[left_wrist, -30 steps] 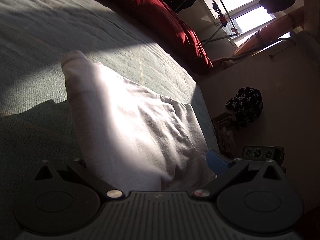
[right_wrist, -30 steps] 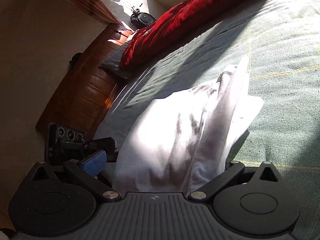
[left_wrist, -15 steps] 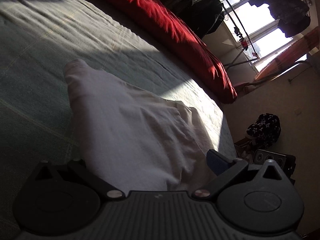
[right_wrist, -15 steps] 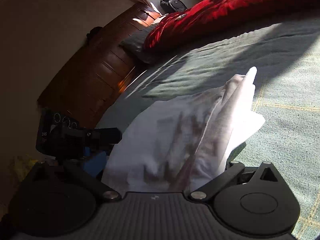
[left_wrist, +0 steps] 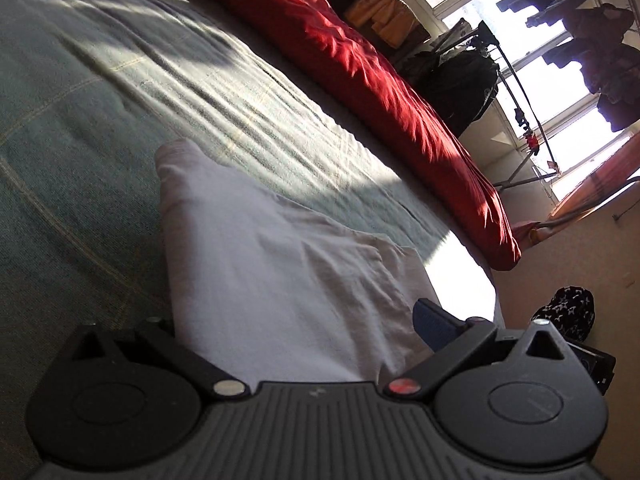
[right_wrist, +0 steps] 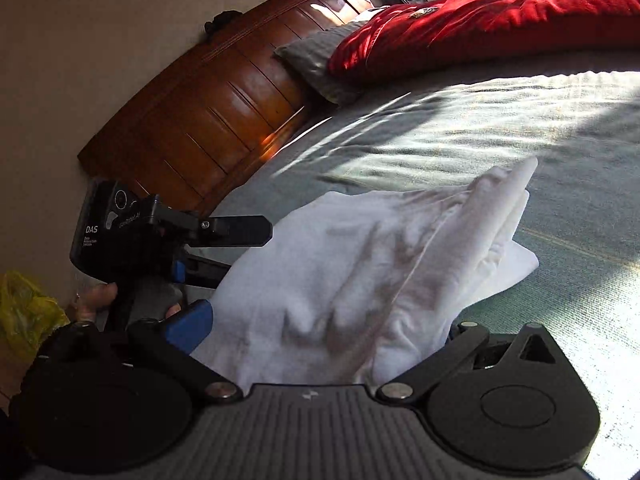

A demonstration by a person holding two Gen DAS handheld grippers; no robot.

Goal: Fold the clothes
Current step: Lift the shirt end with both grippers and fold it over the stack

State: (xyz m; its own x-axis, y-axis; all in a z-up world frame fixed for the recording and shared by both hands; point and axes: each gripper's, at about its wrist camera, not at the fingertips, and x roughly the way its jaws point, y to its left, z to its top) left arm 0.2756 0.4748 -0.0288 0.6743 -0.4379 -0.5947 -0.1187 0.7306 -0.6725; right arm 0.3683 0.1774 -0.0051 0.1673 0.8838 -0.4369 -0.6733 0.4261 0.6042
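Note:
A folded white garment (left_wrist: 280,272) lies along the grey-green bedspread (left_wrist: 100,92), its far corner resting on the bed. My left gripper (left_wrist: 296,320) is shut on its near edge; the cloth fills the gap and hides the left finger, while the blue pad (left_wrist: 434,322) shows on the right. In the right wrist view the same garment (right_wrist: 360,264) runs out from my right gripper (right_wrist: 324,328), shut on its near edge. There the left gripper (right_wrist: 240,248) grips the cloth's left edge, held by a hand (right_wrist: 96,300).
A red duvet (left_wrist: 400,100) is bunched along the far side of the bed. A wooden headboard (right_wrist: 224,112) and a grey pillow (right_wrist: 316,60) stand to the left. A yellow bag (right_wrist: 24,312) and a dark patterned bundle (left_wrist: 568,312) lie on the floor.
Both grippers have come down and tilted with the garment still in them. The cloth, held up in sunlight before, now lies lower and flatter on the bedspread.

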